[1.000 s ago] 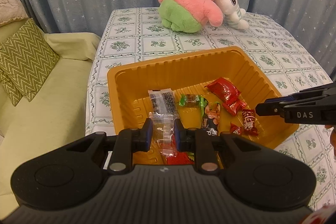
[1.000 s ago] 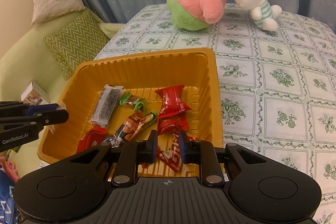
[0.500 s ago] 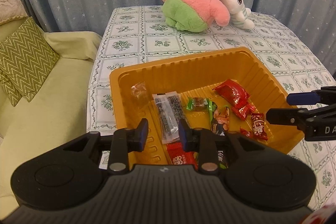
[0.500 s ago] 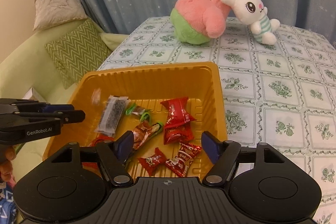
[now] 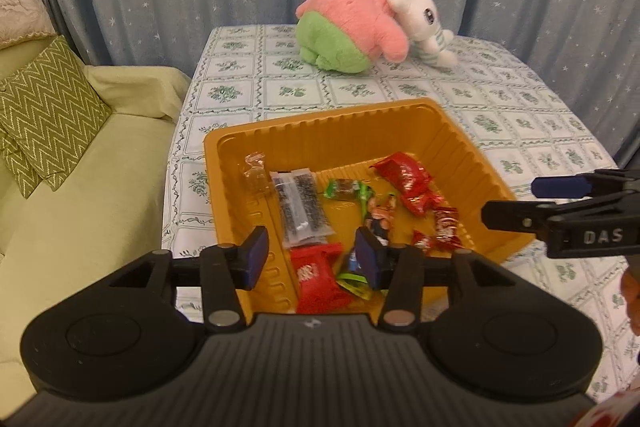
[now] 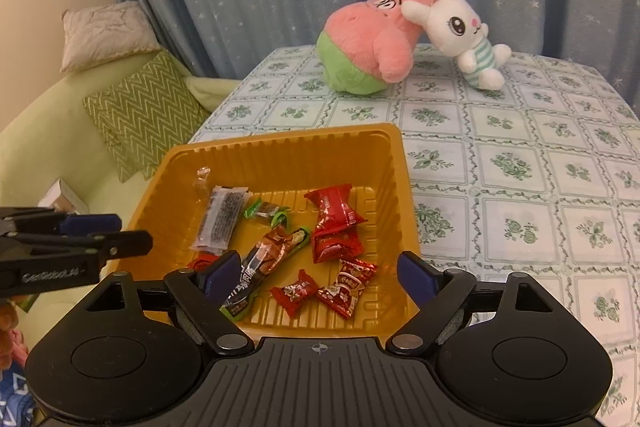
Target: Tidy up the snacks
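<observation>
Both hand-held grippers hang over the near edge of the tray (image 6: pixel 280 143), pointing down into it, and neither has hold of anything. The left hand-held gripper (image 5: pixel 311 258) has just been opening — its jaws stand partly apart, with a red pack (image 5: pixel 318 279) and a green wrapper (image 5: pixel 354 281) lying on the tray floor below the gap, not pinched. The right hand-held gripper (image 6: pixel 318 277) has just been opening too and now stands wide, with two small red candies (image 6: pixel 294 291) loose in the tray beneath it. So the snacks are all in the tray: a clear candy (image 6: pixel 201 175) near the far left wall, a dark seed bar (image 6: pixel 222 217), a green-ended candy (image 6: pixel 266 209), a long brown bar (image 6: pixel 268 259), and two bigger red packs (image 6: pixel 334 211) toward the right. The tray sits on the counter (image 6: pixel 520 163) at its near left corner, well apart from the pink plush (image 6: pixel 368 47) and the white bunny (image 6: pixel 464 35) at the back — those two touch each other. A sofa (image 5: pixel 80 207) with a zigzag cushion (image 5: pixel 44 115) is off to the left.
</observation>
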A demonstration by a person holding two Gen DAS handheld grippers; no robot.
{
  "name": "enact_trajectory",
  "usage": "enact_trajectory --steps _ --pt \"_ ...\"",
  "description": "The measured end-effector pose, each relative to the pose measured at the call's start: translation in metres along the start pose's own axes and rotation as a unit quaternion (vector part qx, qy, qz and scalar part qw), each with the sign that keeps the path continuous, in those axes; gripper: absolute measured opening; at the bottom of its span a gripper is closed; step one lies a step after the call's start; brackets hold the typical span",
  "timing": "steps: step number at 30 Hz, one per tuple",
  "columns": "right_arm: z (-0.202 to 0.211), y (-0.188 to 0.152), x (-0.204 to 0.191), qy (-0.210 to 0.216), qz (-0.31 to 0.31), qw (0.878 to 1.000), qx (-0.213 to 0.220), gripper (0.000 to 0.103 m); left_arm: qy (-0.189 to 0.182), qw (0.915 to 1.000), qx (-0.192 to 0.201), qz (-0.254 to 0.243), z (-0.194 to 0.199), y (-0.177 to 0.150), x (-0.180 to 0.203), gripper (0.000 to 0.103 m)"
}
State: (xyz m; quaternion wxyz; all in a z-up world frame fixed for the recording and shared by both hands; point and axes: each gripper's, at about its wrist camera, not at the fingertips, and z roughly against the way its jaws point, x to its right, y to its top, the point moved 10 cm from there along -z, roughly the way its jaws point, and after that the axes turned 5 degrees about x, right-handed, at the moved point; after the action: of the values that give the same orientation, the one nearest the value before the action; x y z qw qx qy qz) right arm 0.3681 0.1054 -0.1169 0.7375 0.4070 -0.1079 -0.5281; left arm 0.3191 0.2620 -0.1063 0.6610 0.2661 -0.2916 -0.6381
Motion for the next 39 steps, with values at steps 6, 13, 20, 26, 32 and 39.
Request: enact_trajectory --steps 6,13,20,26,32,39 --pt "0.029 -0.007 0.005 0.005 -0.008 1.000 0.007 0.086 0.004 1.0000 0.007 -0.001 0.033 -0.005 0.022 0.054" --pt "0.069 -0.024 0.012 0.013 -0.006 1.000 0.008 0.086 0.007 0.9998 0.003 0.018 0.067 -0.027 0.049 0.055" --pt "0.109 -0.049 0.023 0.016 -0.003 1.000 0.005 0.086 0.012 0.9996 -0.009 0.024 0.092 -0.057 0.086 0.057" --pt "0.141 -0.081 0.037 0.012 -0.008 1.000 -0.012 0.086 0.017 0.9995 -0.011 0.022 0.114 -0.078 0.119 0.057" --pt "0.173 -0.109 0.052 0.004 -0.015 1.000 -0.026 0.086 0.013 0.9997 -0.015 0.018 0.131 -0.097 0.151 0.057" --pt "0.206 -0.132 0.074 -0.010 -0.031 0.999 -0.031 0.086 -0.006 0.9997 -0.023 0.005 0.143 -0.115 0.189 0.057"
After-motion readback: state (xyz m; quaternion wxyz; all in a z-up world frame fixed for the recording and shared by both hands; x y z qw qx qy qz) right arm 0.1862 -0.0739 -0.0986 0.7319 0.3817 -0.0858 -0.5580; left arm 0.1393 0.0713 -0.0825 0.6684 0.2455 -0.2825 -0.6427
